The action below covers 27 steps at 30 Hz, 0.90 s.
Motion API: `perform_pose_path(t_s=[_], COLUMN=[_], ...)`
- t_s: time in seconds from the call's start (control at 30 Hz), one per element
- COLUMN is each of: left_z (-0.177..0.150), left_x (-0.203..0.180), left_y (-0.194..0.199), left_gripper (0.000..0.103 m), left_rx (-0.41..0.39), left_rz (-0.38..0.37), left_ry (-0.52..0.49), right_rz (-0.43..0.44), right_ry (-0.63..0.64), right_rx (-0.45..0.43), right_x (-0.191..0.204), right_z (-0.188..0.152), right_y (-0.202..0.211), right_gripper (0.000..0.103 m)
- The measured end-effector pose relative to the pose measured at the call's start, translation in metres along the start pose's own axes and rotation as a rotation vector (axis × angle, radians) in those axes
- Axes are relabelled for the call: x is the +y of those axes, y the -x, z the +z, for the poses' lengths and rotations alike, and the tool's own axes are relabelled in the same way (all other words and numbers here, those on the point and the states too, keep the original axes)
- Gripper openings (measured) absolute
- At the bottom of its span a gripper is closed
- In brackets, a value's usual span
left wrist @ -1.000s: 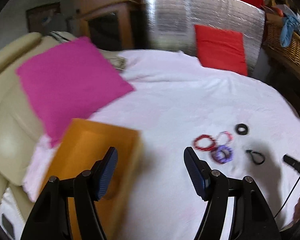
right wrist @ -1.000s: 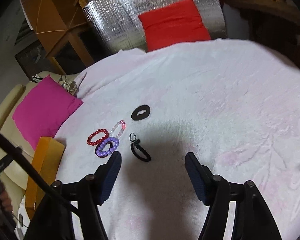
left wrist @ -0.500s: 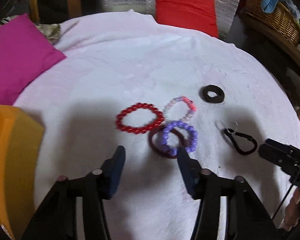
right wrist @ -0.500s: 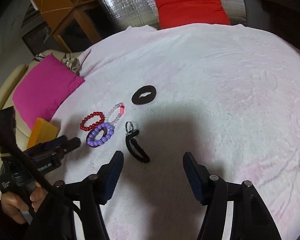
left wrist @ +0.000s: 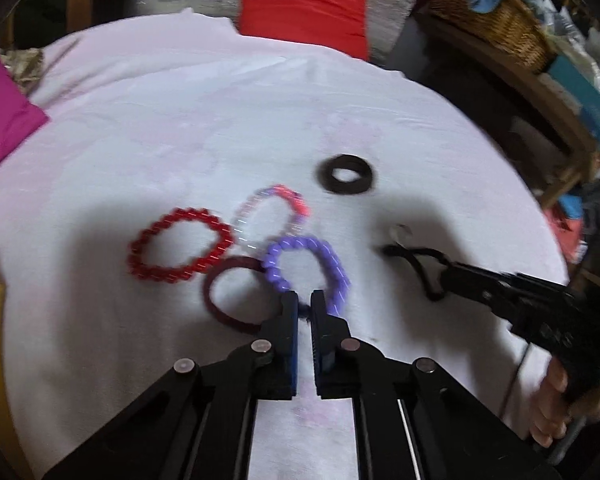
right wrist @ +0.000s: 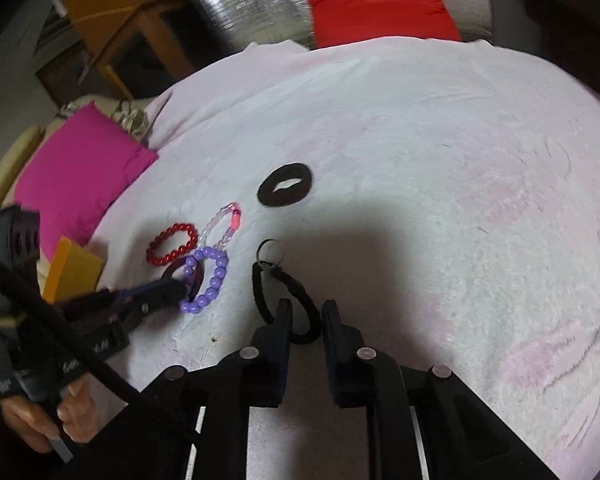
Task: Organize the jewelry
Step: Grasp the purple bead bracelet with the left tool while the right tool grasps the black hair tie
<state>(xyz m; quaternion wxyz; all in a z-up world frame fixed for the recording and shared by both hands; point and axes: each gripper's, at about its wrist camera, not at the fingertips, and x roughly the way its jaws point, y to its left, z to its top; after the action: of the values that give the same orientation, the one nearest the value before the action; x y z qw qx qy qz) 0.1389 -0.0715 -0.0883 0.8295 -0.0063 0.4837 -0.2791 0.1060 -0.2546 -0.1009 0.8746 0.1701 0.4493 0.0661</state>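
Several pieces lie on the white cloth [left wrist: 180, 120]: a red bead bracelet [left wrist: 180, 216], a pink and clear bracelet [left wrist: 296, 200], a dark red ring [left wrist: 216, 300], a black scrunchie [left wrist: 328, 176]. My left gripper [left wrist: 304, 300] is shut on the near edge of the purple bead bracelet [left wrist: 332, 256], which overlaps the dark red ring. In the right wrist view my right gripper [right wrist: 306, 312] is closing on the near end of the black hair tie [right wrist: 258, 292], which has a small metal ring at its far end. A strand of the loop sits between the fingers.
An orange box [right wrist: 74, 268] stands at the cloth's left edge beside a pink cushion [right wrist: 76, 176]. A red cushion [left wrist: 304, 4] leans on a silver panel at the back. A wicker basket [left wrist: 496, 28] and shelves crowd the right side. A hand holds each gripper's handle.
My left gripper swung from above the orange box over to the bracelets, dropped, and closed on the purple one. My right gripper came down onto the black hair tie and its jaws narrowed.
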Motion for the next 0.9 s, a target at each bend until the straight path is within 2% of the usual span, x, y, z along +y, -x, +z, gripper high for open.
perform_pose_path(t_s=[0.13,0.23,0.3,0.37,0.43,0.47,0.53,0.57,0.6,0.67,0.7,0.73,0.77,0.8,0.83,0.9], left_z=[-0.008,-0.01,-0.007,-0.003,0.0,0.004,0.008,0.009,0.01,0.012,0.011,0.011,0.01,0.01,0.009,0.009], left_x=[-0.005,-0.003,0.006,0.011,0.015,0.017,0.015,0.014,0.012,0.007,0.004,0.0,-0.003,-0.007,-0.009,-0.007], left_y=[0.006,0.01,0.013,0.014,0.011,0.006,-0.001,-0.004,-0.009,-0.016,-0.017,-0.018,-0.019,-0.02,-0.019,-0.014], left_gripper=[0.005,0.005,0.005,0.012,0.025,0.029,0.032,0.032,0.032,0.032,0.028,0.017,0.014,0.011,0.01,0.008], left_rx=[0.002,-0.007,-0.027,-0.039,-0.041,-0.039,-0.033,-0.028,-0.024,-0.015,-0.013,-0.013,-0.01,-0.008,-0.01,-0.02], left_rz=[-0.054,0.028,0.062,0.088,0.09,0.086,0.078,0.076,0.076,0.083,0.08,0.074,0.076,0.089,0.098,0.093], left_ry=[-0.017,-0.02,0.023,0.05,0.073,0.082,0.091,0.088,0.084,0.069,0.054,0.034,0.018,-0.008,-0.025,-0.022], right_rz=[0.008,0.019,0.032,0.033,0.033,0.028,0.012,0.009,0.004,-0.004,-0.006,-0.008,-0.018,-0.033,-0.062,-0.077], right_ry=[-0.062,-0.088,-0.099,-0.101,-0.103,-0.099,-0.089,-0.087,-0.085,-0.077,-0.067,-0.059,-0.049,-0.043,-0.025,0.002], right_rx=[-0.005,-0.014,-0.015,-0.013,-0.004,-0.001,0.0,-0.001,-0.009,-0.034,-0.036,-0.034,-0.021,-0.014,-0.018,-0.032], right_x=[-0.013,-0.018,-0.02,-0.018,-0.017,-0.015,-0.013,-0.013,-0.013,-0.012,-0.011,-0.01,-0.009,-0.009,-0.007,-0.004], right_z=[0.0,-0.002,-0.003,-0.003,-0.004,-0.003,-0.002,-0.002,-0.001,0.0,0.001,0.002,0.003,0.003,0.003,0.004], right_y=[0.009,0.015,0.018,0.019,0.018,0.017,0.015,0.015,0.014,0.014,0.012,0.01,0.004,-0.001,-0.005,-0.005], right_gripper=[0.017,0.017,0.017,0.017,0.017,0.018,0.033,0.049,0.06,0.061,0.06,0.06,0.052,0.039,0.034,0.011])
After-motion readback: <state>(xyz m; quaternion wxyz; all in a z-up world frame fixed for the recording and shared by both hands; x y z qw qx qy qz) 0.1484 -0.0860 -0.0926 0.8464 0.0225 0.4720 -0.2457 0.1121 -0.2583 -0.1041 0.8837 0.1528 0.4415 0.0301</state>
